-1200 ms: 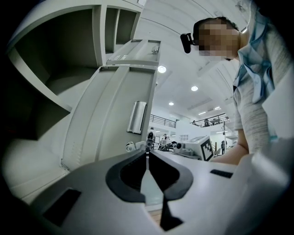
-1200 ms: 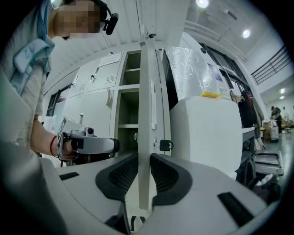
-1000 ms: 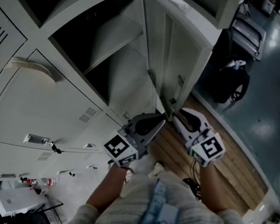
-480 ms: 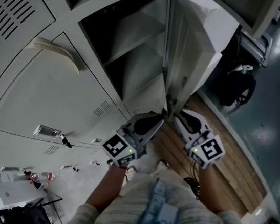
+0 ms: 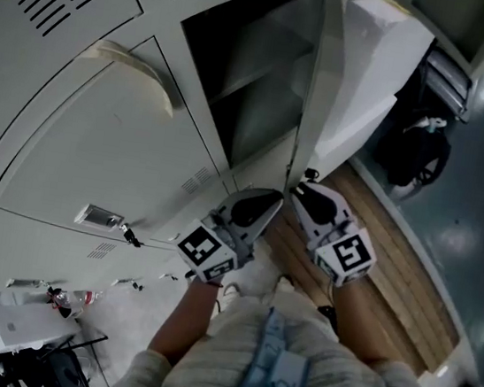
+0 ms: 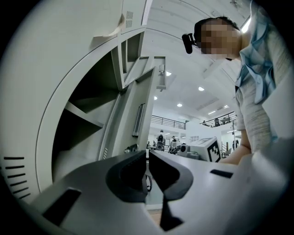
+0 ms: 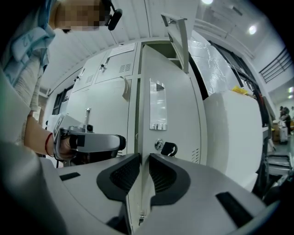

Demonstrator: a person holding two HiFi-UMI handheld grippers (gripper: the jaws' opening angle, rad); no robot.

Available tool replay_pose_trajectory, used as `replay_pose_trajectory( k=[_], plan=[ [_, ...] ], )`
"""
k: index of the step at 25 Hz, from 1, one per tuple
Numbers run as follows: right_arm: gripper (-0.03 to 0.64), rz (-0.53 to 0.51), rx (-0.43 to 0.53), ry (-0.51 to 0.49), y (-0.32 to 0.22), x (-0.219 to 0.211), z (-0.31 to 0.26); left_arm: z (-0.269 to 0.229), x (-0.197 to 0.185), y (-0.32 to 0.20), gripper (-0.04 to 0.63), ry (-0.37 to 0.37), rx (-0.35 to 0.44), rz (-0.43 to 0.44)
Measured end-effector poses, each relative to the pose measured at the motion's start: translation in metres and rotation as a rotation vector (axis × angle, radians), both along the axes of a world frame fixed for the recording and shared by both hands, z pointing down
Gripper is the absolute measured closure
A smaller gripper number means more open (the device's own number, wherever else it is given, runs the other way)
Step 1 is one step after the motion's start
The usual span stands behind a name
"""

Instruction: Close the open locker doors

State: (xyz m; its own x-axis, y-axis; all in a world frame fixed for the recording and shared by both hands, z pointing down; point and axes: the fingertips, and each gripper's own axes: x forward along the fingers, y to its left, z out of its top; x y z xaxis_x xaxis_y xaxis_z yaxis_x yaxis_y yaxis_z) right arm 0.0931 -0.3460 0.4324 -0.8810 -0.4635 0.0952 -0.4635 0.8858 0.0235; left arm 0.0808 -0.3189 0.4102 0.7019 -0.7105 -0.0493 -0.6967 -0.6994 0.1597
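An open grey locker door (image 5: 318, 83) stands edge-on in the head view, with its dark compartment (image 5: 249, 82) to its left. My left gripper (image 5: 275, 200) is on the door's inner side at its lower free edge. My right gripper (image 5: 299, 190) is on the outer side, just below a black padlock (image 5: 312, 173). The left gripper view shows the door's inner face (image 6: 133, 119) beyond the left gripper (image 6: 147, 158), whose jaws leave only a slit. The right gripper (image 7: 141, 160) is also shut, in line with the door's edge (image 7: 139, 101). The padlock (image 7: 169, 148) hangs just past it.
Closed locker doors (image 5: 96, 150) fill the left. A second door (image 7: 177, 32) hangs open higher up. A wooden platform (image 5: 390, 281) lies under my feet, a black bag (image 5: 421, 160) and a white wrapped block (image 5: 376, 64) are to the right.
The open door has swung from showing its inner face to edge-on, closer to the locker opening. Both grippers have stayed at its lower edge and moved slightly up.
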Motion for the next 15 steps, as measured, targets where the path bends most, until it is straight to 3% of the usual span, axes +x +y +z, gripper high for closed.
replay_pose_trajectory(
  k=[15],
  plan=[
    [0.548, -0.09, -0.018, 0.013, -0.001, -0.072, 0.005, 0.002, -0.047, 0.008, 0.592, 0.016, -0.011, -0.099]
  ],
)
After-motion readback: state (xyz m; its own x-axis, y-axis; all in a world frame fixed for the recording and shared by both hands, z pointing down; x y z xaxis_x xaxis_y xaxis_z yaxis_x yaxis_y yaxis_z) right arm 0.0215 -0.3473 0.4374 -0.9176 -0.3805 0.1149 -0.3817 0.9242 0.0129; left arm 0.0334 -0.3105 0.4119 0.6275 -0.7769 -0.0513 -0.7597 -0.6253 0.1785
